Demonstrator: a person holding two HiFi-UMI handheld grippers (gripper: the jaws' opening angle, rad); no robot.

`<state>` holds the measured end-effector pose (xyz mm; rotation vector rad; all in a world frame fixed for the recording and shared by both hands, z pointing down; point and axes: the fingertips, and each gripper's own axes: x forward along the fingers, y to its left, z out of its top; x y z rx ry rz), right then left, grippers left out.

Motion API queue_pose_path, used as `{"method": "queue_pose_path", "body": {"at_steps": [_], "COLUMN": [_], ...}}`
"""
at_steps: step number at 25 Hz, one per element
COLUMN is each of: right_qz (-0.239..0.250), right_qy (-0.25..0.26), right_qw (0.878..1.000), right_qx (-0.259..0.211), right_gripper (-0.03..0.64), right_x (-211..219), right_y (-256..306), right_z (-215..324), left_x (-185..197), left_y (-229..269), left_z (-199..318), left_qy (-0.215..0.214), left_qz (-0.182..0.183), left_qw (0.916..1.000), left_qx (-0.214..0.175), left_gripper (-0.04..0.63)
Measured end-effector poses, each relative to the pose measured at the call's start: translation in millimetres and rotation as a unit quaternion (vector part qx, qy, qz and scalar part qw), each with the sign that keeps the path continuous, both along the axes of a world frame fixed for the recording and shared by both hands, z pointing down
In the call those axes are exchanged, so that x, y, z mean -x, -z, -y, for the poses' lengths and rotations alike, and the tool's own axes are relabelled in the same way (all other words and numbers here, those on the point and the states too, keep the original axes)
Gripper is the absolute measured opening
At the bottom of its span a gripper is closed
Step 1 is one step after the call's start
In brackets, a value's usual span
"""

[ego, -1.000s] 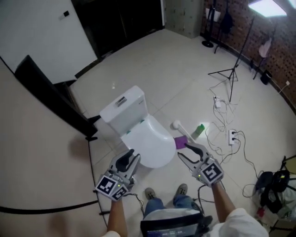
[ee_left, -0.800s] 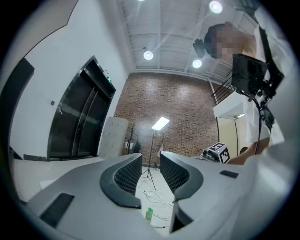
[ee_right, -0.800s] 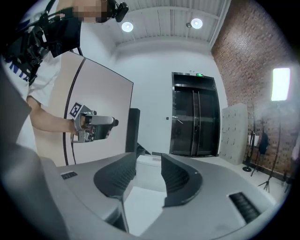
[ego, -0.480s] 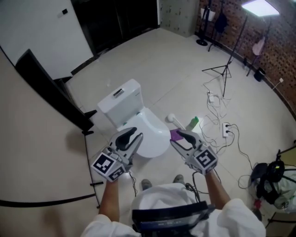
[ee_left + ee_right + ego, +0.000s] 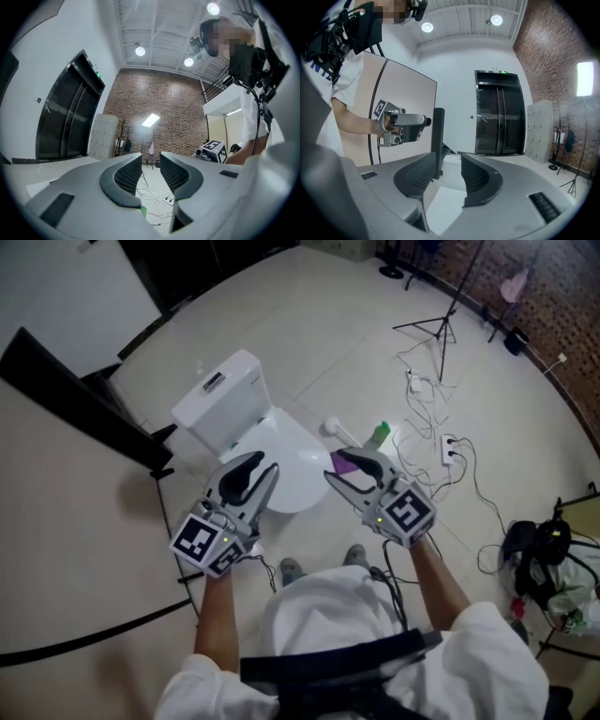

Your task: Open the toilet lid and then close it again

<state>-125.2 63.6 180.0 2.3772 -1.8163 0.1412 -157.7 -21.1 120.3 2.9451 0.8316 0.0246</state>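
Currently, the left claw (image 5: 263, 466) and the right claw (image 5: 334, 465) are held side by side in the air, each in one hand, and both point toward the toilet.

Left claw: the jaws stand partly apart with a narrow gap. Nothing sits between the pads (image 5: 129, 174).

Right claw: the jaws are likewise partly apart and hold nothing.

The toilet lid (image 5: 296, 463) is down, closed over the bowl. It lies ahead of and below both claws, in the space between them. In the right gripper view the lid (image 5: 442, 207) shows below and beyond the jaws, clear of them.

The cistern (image 5: 217, 390) stands beyond the lid, ahead of the left claw. On the floor, a purple object (image 5: 340, 461) lies just under the right claw's tips, with a green bottle (image 5: 377, 435) just beyond it. A power strip (image 5: 449, 449) and cables (image 5: 422, 395) lie farther out to the right of the right claw.
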Motion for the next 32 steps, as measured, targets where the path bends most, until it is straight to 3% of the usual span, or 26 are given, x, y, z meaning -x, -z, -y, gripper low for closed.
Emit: {"method": "queue_pose_path", "body": {"at_steps": [6,16,19,22,25,29,32], "right_qz": [0.003,0.008,0.005,0.0,0.0,-0.006,-0.023], "right_qy": [0.007,0.024,0.03,0.036,0.035,0.031,0.028], "right_qw": [1.0,1.0,1.0,0.999,0.999,0.997,0.994], "right_qx": [0.004,-0.002,0.001,0.013,0.036,0.071,0.102], "right_gripper": [0.167,0.167,0.167,0.167,0.167,0.167,0.167], "right_x": [-4,-14,-14,-15,-14,2,20], "right_y": [-2,-6,-13,-25,-43,-65,-79], "right_z": [-6,-29,-39,-51,-60,-61,-51], "left_x": [-6,-12,-11,-12,-13,-5,5], "left_y": [-10,-6,-19,-36,-52,-72,-90], "left_z": [-3,-15,-19,-24,-23,-7,20], "left_qy": [0.021,0.069,0.084,0.099,0.106,0.101,0.082], "left_qz": [0.022,-0.001,0.014,0.029,0.015,0.033,0.049], "left_qw": [0.9994,0.9972,0.9948,0.9886,0.9812,0.979,0.9696], "left_qx": [-0.014,-0.028,-0.055,-0.11,-0.16,-0.174,-0.226], "left_gripper": [0.086,0.089,0.095,0.095,0.095,0.095,0.095]}}
